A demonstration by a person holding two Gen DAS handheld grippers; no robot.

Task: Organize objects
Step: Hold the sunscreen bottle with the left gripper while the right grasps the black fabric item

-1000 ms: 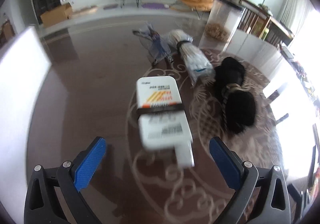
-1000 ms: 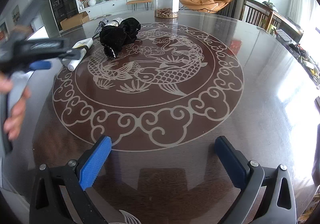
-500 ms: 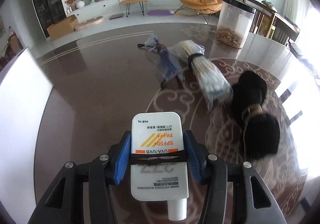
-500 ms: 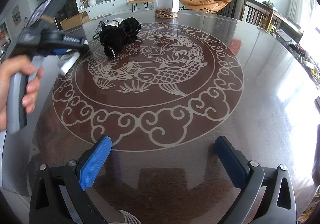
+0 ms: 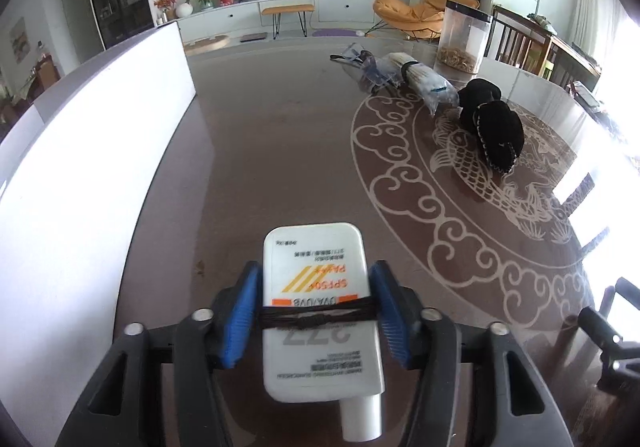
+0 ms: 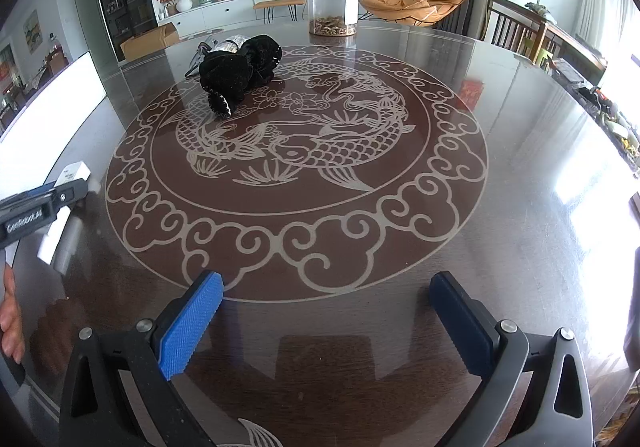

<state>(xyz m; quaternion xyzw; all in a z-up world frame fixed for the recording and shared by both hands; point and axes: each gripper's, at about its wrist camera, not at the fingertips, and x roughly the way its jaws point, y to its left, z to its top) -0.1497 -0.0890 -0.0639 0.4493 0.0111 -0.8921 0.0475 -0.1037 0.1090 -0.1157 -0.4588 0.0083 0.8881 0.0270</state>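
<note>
Left tongs [image 5: 316, 315] pinching flat white sunscreen tube [image 5: 320, 311], ribbed blue pads [image 5: 242, 311]

My left wrist camera looks forward between its fingers, low and close over the table [image 5: 280, 151], facing the television wall. My right wrist camera sits just above the near edge of the table [image 6: 520, 207], facing the same wall. Both views share the black bundle [image 5: 494, 125] [image 6: 236, 73] and clear canister [image 5: 462, 37] [image 6: 332, 3].

Glossy dark wood tabletop [image 6: 500, 175] with pale inlay; smooth white plastic tube [image 5: 320, 311]; textured blue rubbery fingers [image 6: 188, 327]; fuzzy black cloth [image 6: 240, 71]; clear plastic jar [image 6: 332, 3].
</note>
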